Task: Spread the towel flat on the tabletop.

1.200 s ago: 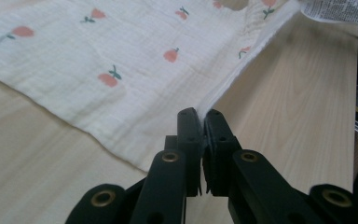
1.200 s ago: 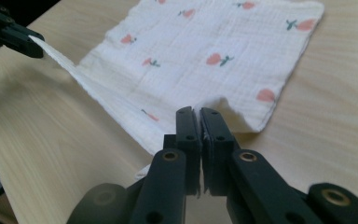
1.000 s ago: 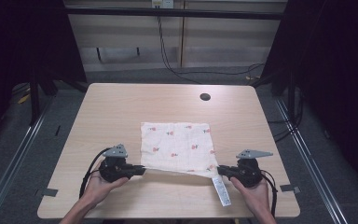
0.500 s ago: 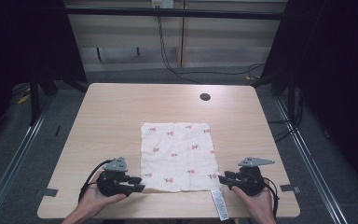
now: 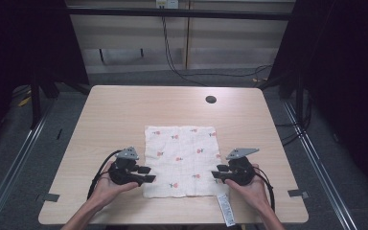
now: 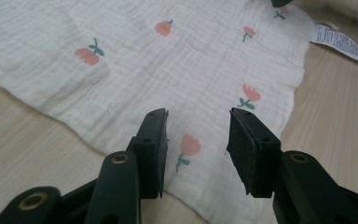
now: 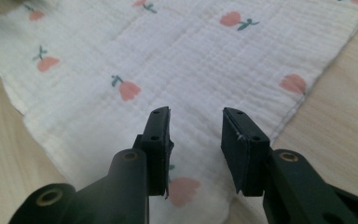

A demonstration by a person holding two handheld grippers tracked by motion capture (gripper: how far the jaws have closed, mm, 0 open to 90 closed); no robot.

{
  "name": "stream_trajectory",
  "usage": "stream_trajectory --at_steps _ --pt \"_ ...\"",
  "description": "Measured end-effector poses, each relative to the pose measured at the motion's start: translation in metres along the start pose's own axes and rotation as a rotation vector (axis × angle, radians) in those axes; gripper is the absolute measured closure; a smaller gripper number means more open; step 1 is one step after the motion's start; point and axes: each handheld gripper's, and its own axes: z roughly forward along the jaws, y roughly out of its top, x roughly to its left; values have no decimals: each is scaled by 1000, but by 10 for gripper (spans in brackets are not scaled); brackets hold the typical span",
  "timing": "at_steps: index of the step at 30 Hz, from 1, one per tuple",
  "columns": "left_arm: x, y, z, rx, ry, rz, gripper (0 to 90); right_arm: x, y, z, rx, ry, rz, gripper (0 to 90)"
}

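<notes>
Table (image 5: 124, 110) filled mid-frame in the high view, with the cloth (image 5: 182, 158) lying flat at lower centre, white with small pink flowers, its tag (image 5: 225, 210) trailing off the lower right corner. Your left gripper (image 5: 147, 174) and right gripper (image 5: 216, 171) sat at its lower edges, jaws apart, holding nothing. Risk: closing there could've pinched one layer or bunched the thin fabric.

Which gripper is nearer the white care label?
Right. The right gripper sits just above the label at the cloth's near corner; the left gripper is across the cloth.
</notes>
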Motion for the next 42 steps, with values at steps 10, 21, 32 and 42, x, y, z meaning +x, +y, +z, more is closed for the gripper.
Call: stream_trajectory --at_steps 10,21,32,42 --pt "-6 -8 5 37 83 20 473 10 -7 6 23 -72 -73 730" --pt "-16 -11 14 83 114 127 644 11 -13 -4 63 -5 -21 885" --pt "-25 -24 5 84 50 94 889 24 -25 -12 66 47 -8 887" --pt "-29 -31 -4 102 24 105 832 33 -33 -18 67 90 -3 868"
